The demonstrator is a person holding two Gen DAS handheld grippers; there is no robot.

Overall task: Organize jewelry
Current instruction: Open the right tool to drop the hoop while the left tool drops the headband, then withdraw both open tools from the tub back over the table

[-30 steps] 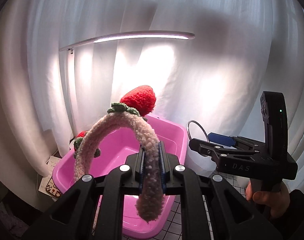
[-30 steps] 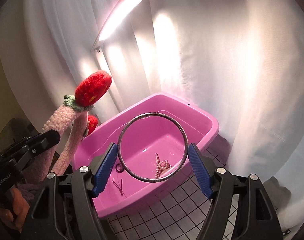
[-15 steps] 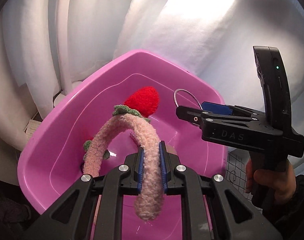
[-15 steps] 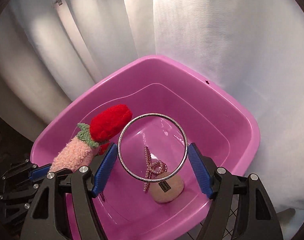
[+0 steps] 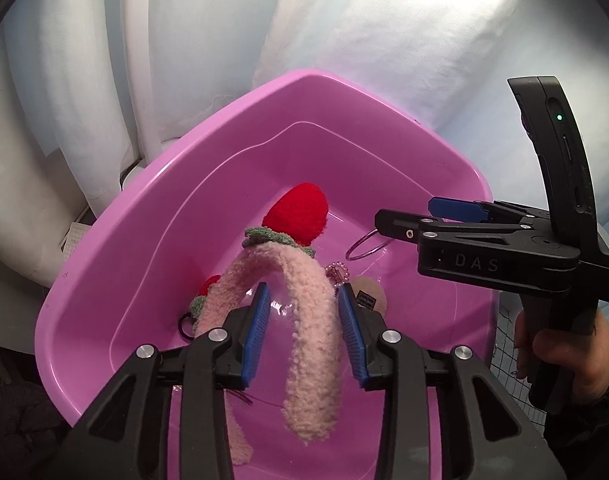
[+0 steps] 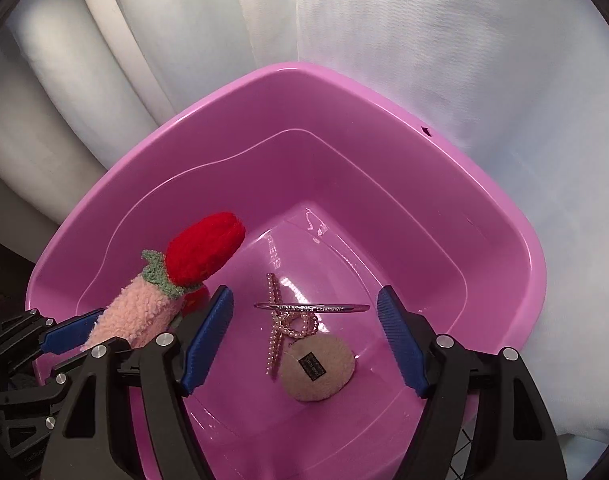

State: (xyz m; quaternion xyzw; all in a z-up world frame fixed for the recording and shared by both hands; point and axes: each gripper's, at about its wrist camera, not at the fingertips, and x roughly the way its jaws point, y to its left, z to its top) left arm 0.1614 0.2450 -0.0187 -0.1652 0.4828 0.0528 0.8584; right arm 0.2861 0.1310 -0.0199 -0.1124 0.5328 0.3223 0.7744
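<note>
Both grippers hang over a pink tub (image 6: 384, 96). My left gripper (image 5: 305, 332) has its jaws opening; the fluffy pink headband (image 5: 304, 312) with a red strawberry (image 5: 298, 214) lies loose between the blue pads, which do not press it. My right gripper (image 6: 304, 342) is also opening. The thin metal bangle (image 6: 312, 307) lies edge-on between its pads, clear of both. In the left wrist view the bangle (image 5: 364, 246) sits below the right gripper (image 5: 408, 214). The headband (image 6: 140, 312) also shows in the right wrist view.
On the tub floor lie a pearl hair clip (image 6: 276, 320), a round beige puff with a black label (image 6: 316, 368) and a black hair tie (image 5: 184, 326). White curtains (image 6: 424, 40) close in behind the tub. A hand (image 5: 564, 360) holds the right gripper.
Both grippers came down over the tub. The left jaws let go of the headband. The bangle tipped from upright to flat and left the right pads.
</note>
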